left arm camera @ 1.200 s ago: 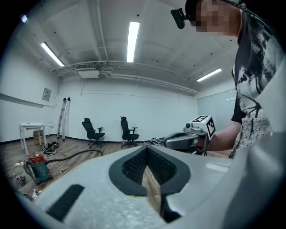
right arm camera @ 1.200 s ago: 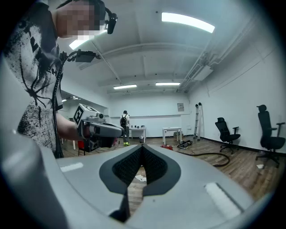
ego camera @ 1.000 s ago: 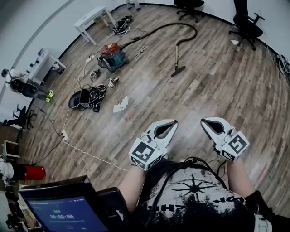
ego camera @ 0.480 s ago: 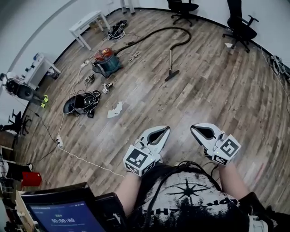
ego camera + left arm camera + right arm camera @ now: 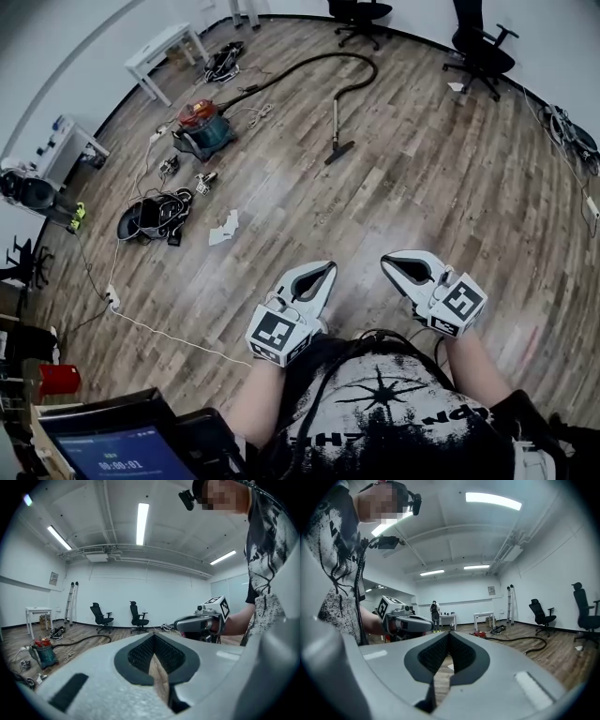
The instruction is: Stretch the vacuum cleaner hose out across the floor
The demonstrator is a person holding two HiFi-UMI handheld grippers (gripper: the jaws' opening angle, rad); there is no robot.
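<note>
left tongs (image 5: 322, 270) and right tongs (image 5: 387, 262) closed, empty, held side by side before the torso (image 5: 394, 412), hose (image 5: 309, 64) curved on floor (image 5: 422, 187) well ahead

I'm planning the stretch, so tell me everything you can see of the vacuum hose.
The hose is a dark, flexible-looking tube lying on the wooden floor. From the red-topped vacuum body it runs toward the far wall, hooks back in a curve, and joins a straight wand ending in a floor nozzle.

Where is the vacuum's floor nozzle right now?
Head view, upper centre: the floor nozzle lies on the wood floor, to the right of the vacuum canister, at the end of the looped hose.
</note>
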